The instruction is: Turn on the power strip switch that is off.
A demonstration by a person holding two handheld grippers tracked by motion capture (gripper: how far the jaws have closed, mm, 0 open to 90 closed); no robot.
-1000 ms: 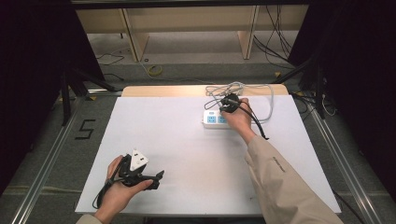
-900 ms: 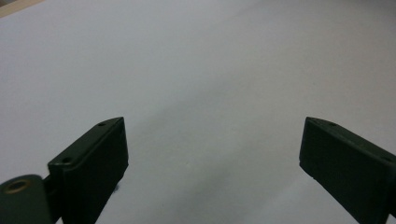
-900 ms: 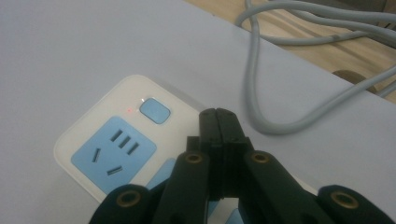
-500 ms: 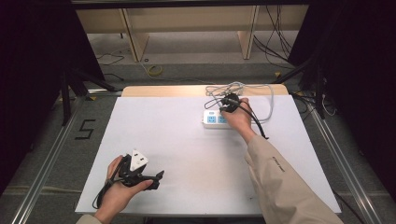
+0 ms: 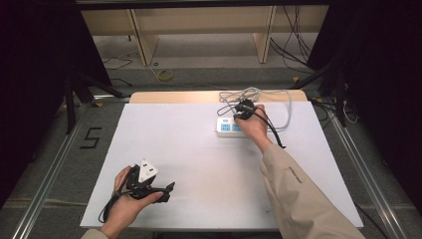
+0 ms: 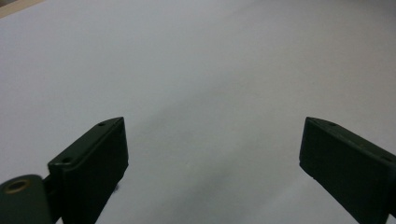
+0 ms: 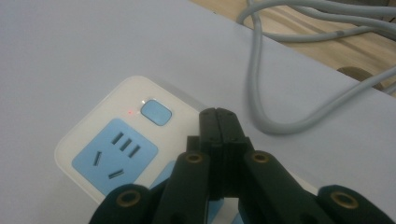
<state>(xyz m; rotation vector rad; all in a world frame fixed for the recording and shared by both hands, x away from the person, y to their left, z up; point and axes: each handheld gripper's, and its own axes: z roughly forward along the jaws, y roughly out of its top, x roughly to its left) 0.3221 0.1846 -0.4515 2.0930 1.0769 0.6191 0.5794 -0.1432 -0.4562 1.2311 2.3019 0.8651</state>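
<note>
Power strip (image 7: 116, 154): glossy white rounded plastic, blue sockets, smooth grey cable (image 7: 261, 93).

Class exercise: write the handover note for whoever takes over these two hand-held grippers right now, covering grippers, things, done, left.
Right hand-held gripper: jaws shut, empty, over the power strip, tips just beside its blue switch.
Left hand-held gripper: jaws open, empty, near the table's front left.
Power strip lies at the far side, grey cable looped behind it.
Done: small red light beside the switch glows.
Left: probably working the switch; contact cannot be told.
</note>
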